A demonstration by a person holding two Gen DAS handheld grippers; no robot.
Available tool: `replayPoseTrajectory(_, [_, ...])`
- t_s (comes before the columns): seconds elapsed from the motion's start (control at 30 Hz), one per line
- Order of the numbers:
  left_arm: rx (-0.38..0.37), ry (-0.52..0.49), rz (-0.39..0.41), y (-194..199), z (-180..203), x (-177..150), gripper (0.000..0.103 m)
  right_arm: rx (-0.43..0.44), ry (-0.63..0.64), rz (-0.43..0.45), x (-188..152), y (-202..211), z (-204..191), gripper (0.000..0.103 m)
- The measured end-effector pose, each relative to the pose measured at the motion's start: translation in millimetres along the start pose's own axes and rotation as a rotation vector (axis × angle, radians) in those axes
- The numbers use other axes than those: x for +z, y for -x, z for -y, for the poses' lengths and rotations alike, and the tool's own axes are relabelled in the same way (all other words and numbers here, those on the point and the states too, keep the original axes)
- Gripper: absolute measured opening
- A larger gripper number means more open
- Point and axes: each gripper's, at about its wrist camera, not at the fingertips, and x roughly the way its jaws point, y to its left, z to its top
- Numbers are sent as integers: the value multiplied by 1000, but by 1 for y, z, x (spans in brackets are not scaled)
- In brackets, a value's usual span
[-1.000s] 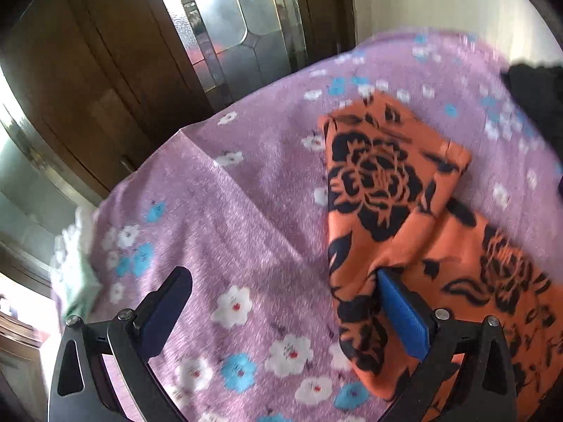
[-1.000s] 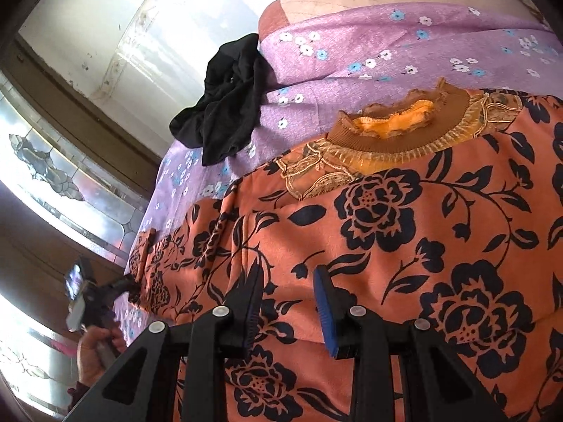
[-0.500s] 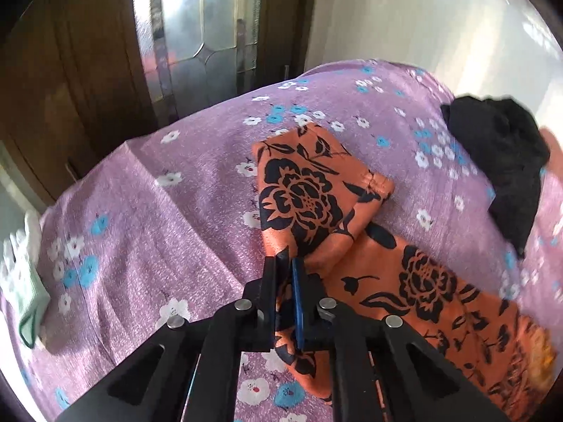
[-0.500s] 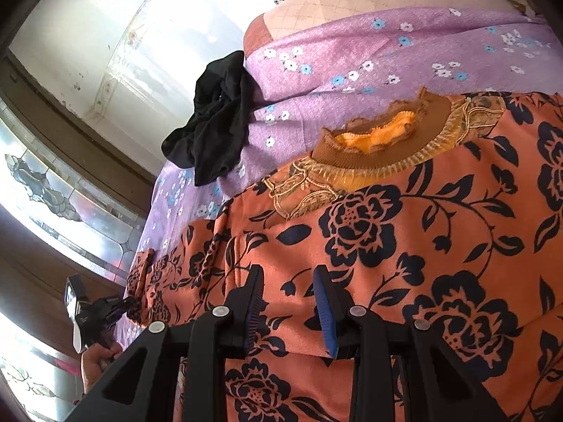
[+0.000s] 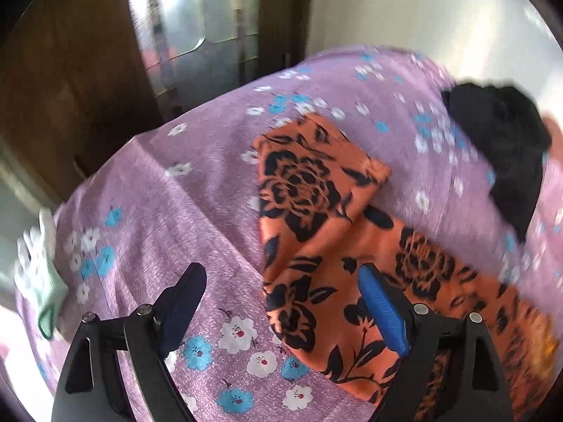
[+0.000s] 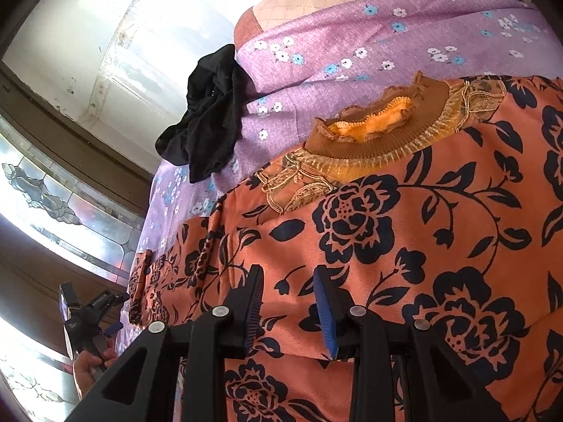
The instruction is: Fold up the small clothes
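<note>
Left view: your left gripper [image 5: 281,302] hangs with jaws spread wide over the sleeve of the orange flowered dress [image 5: 309,211], folded back on itself.
Right view: your right gripper [image 6: 288,302] sits partly parted, gripping nothing, low over the dress body; only here shows the brown collar [image 6: 380,133].
Dress: flat on the purple sheet [image 5: 176,190].
Nearby: black garment [image 6: 207,119]; pale sock [image 5: 38,270] at the sheet's edge.

A lilac floral bedsheet [image 5: 183,211] carries the orange floral garment [image 5: 316,211], a black cloth heap [image 5: 503,147] and a pale green item [image 5: 42,281] at its edge
</note>
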Motion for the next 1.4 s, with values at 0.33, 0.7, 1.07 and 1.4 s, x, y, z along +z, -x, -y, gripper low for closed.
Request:
replayPoseTrajectory(0.33, [-88, 98, 19, -7, -27, 1, 8, -12, -7, 17, 2, 1, 3, 32])
replayPoseTrajectory(0.7, [-384, -178, 267, 129, 51, -20, 7, 75, -19, 41, 17, 15, 4, 32])
replayPoseTrajectory(1.07, [-635, -968, 339, 215, 181, -173, 62, 278, -259, 86, 46, 45, 60, 75])
replayPoseTrajectory(1.4, [-490, -581, 127, 129, 135, -90, 69, 92, -407, 20, 55, 42, 112, 73])
